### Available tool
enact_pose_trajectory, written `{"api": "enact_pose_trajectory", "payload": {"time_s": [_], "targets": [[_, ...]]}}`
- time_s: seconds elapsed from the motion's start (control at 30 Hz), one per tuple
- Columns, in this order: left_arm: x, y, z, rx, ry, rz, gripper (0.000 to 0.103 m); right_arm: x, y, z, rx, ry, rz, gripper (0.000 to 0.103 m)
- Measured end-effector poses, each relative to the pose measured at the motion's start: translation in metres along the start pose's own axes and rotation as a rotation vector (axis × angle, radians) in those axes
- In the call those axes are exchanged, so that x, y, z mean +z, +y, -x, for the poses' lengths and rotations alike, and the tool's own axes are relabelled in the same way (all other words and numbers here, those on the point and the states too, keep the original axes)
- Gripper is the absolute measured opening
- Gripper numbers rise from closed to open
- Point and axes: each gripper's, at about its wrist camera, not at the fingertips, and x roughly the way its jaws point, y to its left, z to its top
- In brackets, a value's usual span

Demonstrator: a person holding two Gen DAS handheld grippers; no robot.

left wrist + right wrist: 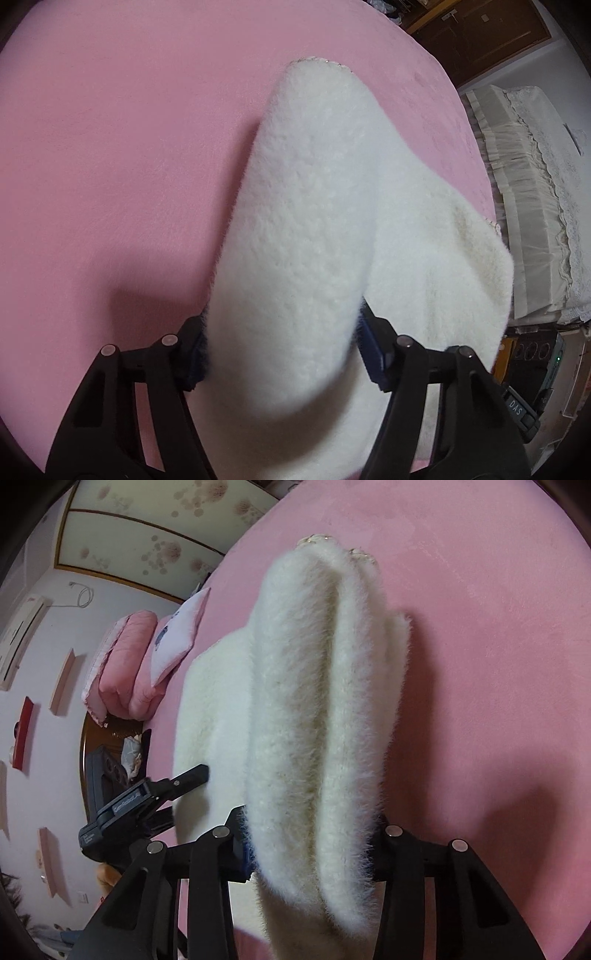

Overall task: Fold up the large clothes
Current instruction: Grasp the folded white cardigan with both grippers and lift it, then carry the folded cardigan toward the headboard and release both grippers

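On the pink bed (110, 147), the left gripper (284, 354) clamps one thick fold of the white fluffy garment (314, 206), and the right gripper (314, 845) clamps a bunched fold of it, the rest lying spread toward the pink pillows (125, 664).

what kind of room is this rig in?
Most likely a bedroom in a home. The white fluffy garment lies on a wide pink bedspread, with a folded pink quilt and a pillow at its far end, and a wall air conditioner beyond.
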Motion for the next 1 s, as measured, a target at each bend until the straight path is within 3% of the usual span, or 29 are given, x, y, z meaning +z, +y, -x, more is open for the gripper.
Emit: {"api": "enact_pose_trajectory", "payload": {"time_s": [0.2, 0.33, 0.47, 0.63, 0.83, 0.93, 1.0], "targets": [[-0.06, 0.026, 0.06, -0.004, 0.065, 0.057, 0.062, -0.045, 0.044, 0.031, -0.042, 0.065, 0.042, 0.04], [-0.112, 0.073, 0.096, -0.021, 0.095, 0.137, 0.061, -0.084, 0.081, 0.032, -0.037, 0.106, 0.052, 0.04], [-0.14, 0.135, 0.148, 0.001, 0.075, 0.181, 0.061, -0.124, 0.141, 0.011, -0.033, 0.138, 0.091, 0.04], [-0.121, 0.221, 0.237, 0.082, -0.051, 0.154, 0.061, -0.168, 0.233, -0.044, 0.041, 0.145, 0.088, 0.04], [-0.056, 0.317, 0.352, 0.198, -0.234, 0.155, 0.06, -0.201, 0.379, -0.148, 0.152, 0.145, 0.15, 0.04], [-0.023, 0.361, 0.403, 0.259, -0.326, 0.134, 0.061, -0.227, 0.472, -0.194, 0.191, 0.121, 0.215, 0.04], [-0.002, 0.389, 0.434, 0.285, -0.392, 0.113, 0.061, -0.224, 0.518, -0.227, 0.217, 0.089, 0.261, 0.04]]}}
